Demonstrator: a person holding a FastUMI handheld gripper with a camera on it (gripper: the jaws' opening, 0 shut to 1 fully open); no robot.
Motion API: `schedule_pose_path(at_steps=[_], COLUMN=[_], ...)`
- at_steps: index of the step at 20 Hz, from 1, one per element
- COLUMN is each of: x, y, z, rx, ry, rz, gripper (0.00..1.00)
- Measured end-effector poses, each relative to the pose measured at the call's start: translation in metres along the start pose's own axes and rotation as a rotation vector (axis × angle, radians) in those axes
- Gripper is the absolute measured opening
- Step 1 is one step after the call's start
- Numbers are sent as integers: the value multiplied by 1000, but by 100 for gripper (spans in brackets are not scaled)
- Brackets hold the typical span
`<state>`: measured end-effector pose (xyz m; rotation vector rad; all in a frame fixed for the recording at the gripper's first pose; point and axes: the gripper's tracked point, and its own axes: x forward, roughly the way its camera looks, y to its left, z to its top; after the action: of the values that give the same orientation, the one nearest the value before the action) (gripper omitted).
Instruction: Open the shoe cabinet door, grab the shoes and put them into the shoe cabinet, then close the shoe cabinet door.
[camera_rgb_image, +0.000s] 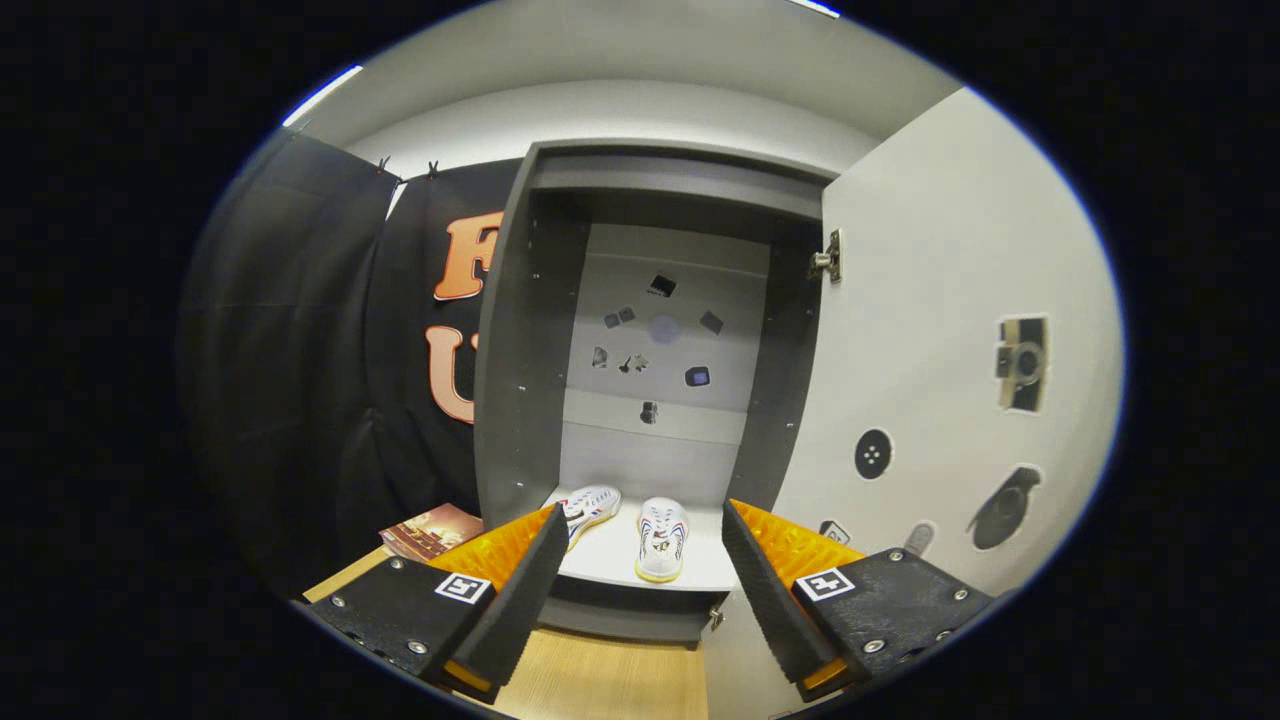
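The gripper (640, 560) is pointing level at the open shoe cabinet (520, 330), its fingers spread wide and holding nothing. Both shoes (662, 538) are sitting on the cabinet's shelf beyond them, door (930, 330) swung right.

Scene is evenly and fairly brightly lit from above; two ceiling light strips (322, 95) are seen as blown-out streaks. The cabinet (520, 330) interior is shaded, darkest along its side walls and under the top. The open door (930, 330) is rendered pale, without hard glare. Straight edges are bowed by fisheye distortion, most strongly outward. Focus is acceptable centrally; fingers (520, 590) appear slightly soft.
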<state>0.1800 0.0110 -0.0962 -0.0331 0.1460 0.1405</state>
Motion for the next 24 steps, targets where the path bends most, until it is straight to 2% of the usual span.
schedule_pose_path(at_steps=[9,14,19,24], x=[-154,-216,-241,-215], y=[-47,-94,-161,-218], z=[34,24,1,-28], rx=[-3,29,82,137], ry=[-46,-45,-40,1], rz=[-127,-218,-281,-284], gripper=[95,95,95,95])
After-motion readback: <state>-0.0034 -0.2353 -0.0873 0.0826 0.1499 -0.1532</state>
